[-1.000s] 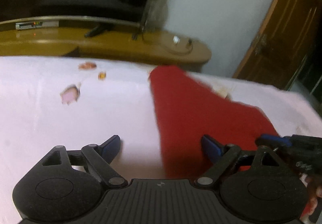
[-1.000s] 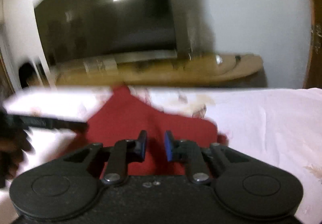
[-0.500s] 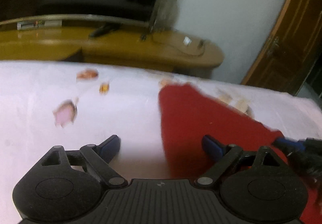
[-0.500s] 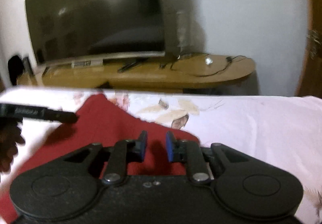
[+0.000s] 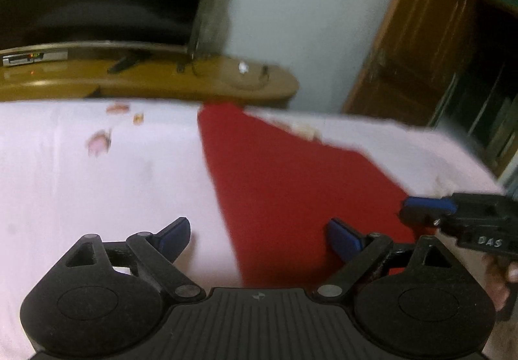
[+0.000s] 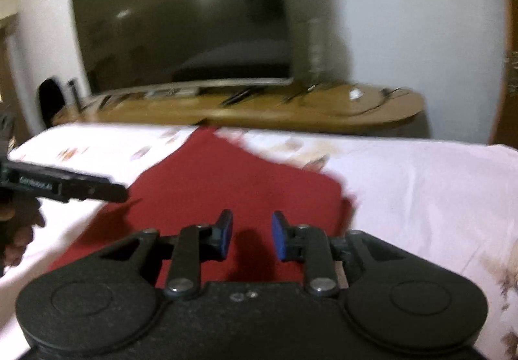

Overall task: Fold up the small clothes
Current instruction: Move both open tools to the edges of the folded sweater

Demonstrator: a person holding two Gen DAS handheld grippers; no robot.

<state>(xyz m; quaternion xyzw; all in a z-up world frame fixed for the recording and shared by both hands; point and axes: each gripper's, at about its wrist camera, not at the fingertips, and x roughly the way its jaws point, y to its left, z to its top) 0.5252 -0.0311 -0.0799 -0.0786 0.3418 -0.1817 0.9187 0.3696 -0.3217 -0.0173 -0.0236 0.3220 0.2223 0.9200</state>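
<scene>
A red garment (image 5: 291,185) lies flat on the pink floral bedsheet (image 5: 81,185), stretching to the bed's far edge; it also shows in the right wrist view (image 6: 233,179). My left gripper (image 5: 259,235) is open wide and empty, above the garment's near left edge. My right gripper (image 6: 252,235) is partly open and empty, held over the garment's near right part. Each gripper shows in the other's view, the right one (image 5: 427,208) at the garment's right side, the left one (image 6: 106,190) at its left side.
Beyond the bed stands a wooden TV stand (image 6: 259,107) with a large dark television (image 6: 181,27) and cables. A wooden door (image 5: 421,36) is at the right. The white wall (image 5: 307,4) is behind.
Both grippers moved slightly over the garment, with blurred views. The right gripper's jaws have opened a little wider. The left gripper stays open.
</scene>
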